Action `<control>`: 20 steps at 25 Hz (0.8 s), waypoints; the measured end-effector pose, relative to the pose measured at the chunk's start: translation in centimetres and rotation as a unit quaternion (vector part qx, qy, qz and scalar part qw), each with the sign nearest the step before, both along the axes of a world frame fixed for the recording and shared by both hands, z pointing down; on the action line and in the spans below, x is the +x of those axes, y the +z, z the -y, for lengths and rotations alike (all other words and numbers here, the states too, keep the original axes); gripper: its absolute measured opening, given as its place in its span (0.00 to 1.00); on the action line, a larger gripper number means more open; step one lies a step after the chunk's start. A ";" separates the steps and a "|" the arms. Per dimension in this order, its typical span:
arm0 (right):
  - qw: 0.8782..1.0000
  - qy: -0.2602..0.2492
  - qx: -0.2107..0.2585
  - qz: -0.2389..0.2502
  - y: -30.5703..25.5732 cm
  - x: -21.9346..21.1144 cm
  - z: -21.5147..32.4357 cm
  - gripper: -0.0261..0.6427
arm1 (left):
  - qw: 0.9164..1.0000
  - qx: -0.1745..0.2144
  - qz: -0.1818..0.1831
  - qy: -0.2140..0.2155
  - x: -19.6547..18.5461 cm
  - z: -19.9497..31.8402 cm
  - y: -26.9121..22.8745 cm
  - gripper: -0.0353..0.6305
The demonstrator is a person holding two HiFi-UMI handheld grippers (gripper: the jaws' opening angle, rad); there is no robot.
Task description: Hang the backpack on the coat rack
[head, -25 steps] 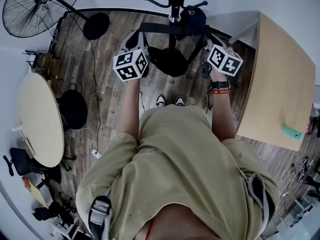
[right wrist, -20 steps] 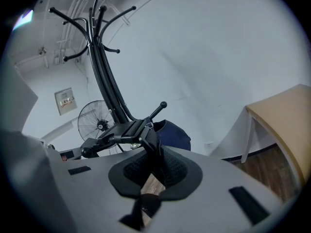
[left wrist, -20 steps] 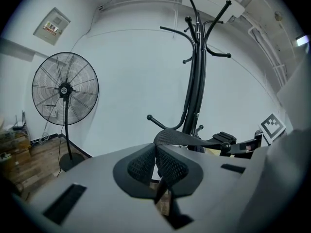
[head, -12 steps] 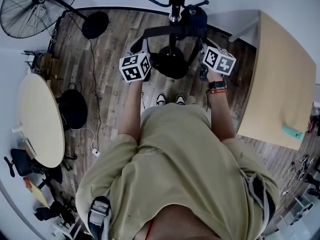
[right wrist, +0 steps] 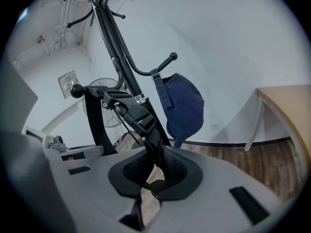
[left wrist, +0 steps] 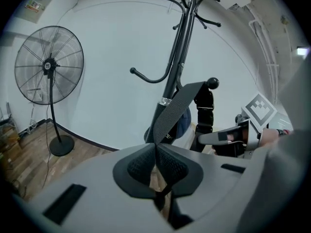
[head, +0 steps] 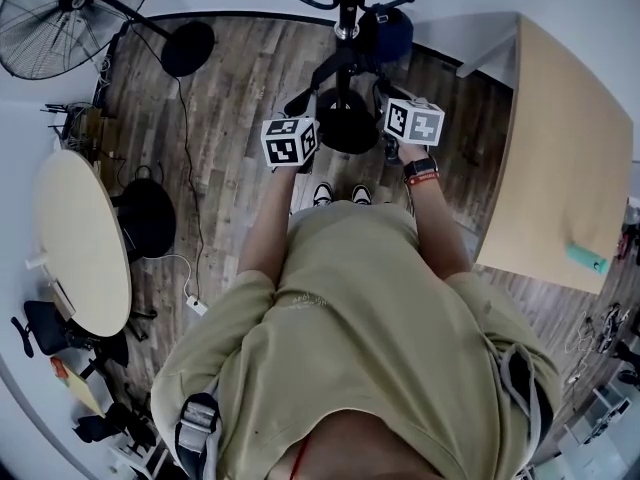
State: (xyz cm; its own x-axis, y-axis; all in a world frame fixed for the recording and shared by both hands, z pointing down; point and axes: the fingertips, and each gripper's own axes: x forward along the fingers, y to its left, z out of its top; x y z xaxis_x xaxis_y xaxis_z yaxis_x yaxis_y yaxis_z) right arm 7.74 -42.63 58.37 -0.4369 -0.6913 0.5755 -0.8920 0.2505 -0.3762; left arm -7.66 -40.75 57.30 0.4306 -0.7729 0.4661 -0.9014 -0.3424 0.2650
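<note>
The black coat rack [head: 349, 8] stands straight ahead, its pole [left wrist: 176, 67] and hooks filling both gripper views. A black backpack [head: 346, 120] hangs between my two grippers in front of the pole. My left gripper [left wrist: 156, 159] is shut on a grey webbing strap [left wrist: 176, 110] of the backpack. Over on the other side, the right gripper [right wrist: 154, 166] is shut on a black strap with a buckle [right wrist: 141, 118]. In the head view the left gripper [head: 292, 140] and right gripper [head: 410, 120] sit close on either side of the bag.
A blue cap [right wrist: 183, 106] hangs on a lower hook of the rack. A wooden table [head: 565, 158] stands at the right, a round table [head: 75, 238] at the left. A standing fan [left wrist: 48, 67] is at the far left by the wall.
Both grippers have moved inward and forward toward the rack pole, drawing the straps closer together; the backpack has come nearer the pole.
</note>
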 end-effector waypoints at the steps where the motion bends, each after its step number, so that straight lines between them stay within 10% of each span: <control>1: 1.000 -0.007 0.000 0.004 0.4 -0.5 0.0 0.11 | 1.000 -0.004 -0.003 0.008 0.5 -0.1 0.4 0.09; 20: 0.999 -0.018 0.020 -0.022 1.3 -2.3 -1.0 0.17 | 0.998 -0.005 0.022 0.062 4.3 -1.8 1.8 0.09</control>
State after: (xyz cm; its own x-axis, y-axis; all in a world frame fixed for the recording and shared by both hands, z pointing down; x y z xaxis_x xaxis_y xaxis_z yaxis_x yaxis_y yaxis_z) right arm 5.45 -41.59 59.65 -0.4365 -0.6986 0.5669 -0.8977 0.2959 -0.3265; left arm -3.36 -38.99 59.06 0.5022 -0.7100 0.4937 -0.8627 -0.4506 0.2295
